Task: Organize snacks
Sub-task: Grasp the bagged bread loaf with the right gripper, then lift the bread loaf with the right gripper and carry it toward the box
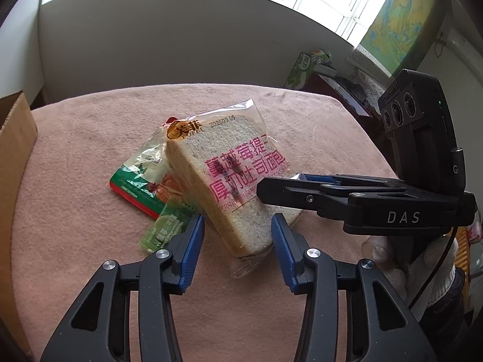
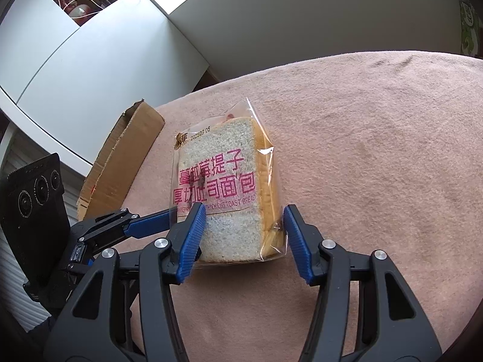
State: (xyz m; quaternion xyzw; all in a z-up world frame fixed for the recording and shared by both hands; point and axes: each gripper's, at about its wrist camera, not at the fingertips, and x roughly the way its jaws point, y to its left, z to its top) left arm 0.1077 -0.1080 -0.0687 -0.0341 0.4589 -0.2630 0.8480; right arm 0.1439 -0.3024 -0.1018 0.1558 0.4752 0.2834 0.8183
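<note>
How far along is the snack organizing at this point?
Done: nothing visibly; the brown cardboard box hides its inside. In hand: left gripper and right gripper, both open, straddle the clear-wrapped toast bread pack. Remaining: bread, the green snack packet under it and the small green sachet lie on the pink cloth.

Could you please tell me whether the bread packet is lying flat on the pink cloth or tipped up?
Tipped up: the bread packet leans on the green snack packet, one edge raised off the pink cloth.

One bread pack (image 1: 235, 178), two other snack packets, one cardboard box (image 2: 120, 163), two claws.
</note>
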